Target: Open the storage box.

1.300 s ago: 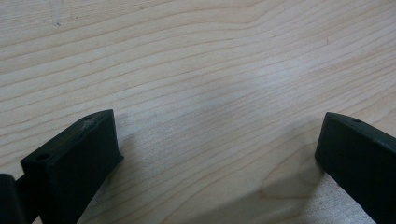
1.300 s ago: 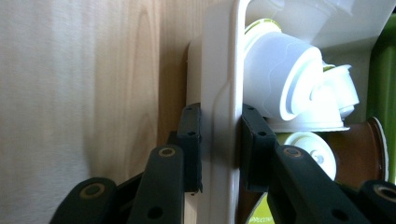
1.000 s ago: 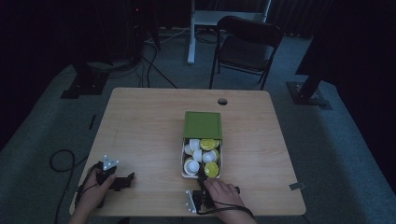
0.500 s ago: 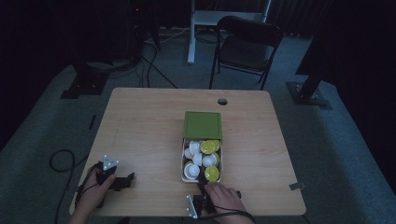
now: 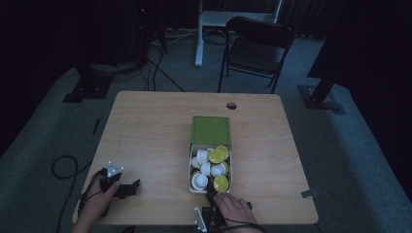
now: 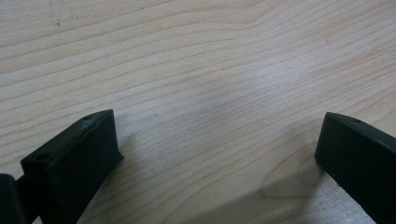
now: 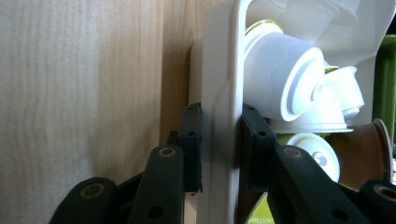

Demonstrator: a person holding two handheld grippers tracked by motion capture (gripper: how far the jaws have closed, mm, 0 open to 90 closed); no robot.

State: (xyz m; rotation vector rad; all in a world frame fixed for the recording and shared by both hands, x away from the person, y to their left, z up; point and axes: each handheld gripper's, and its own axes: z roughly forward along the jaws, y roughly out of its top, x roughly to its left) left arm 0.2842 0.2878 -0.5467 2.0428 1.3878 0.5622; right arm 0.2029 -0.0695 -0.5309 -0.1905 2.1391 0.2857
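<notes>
Table (image 5: 145,126) wood; chair (image 5: 255,46) behind, room dark.

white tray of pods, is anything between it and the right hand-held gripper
Nothing visible. The right hand-held gripper already has its jaws clamped on the near wall of the white tray, one pad outside and one inside, where the pods lie. The left hand-held gripper rests open on the bare table, well apart.

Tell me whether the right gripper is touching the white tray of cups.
Touching. The right gripper view shows the right gripper with both fingers pressed flat against the white tray's wall, no gap either side.
</notes>
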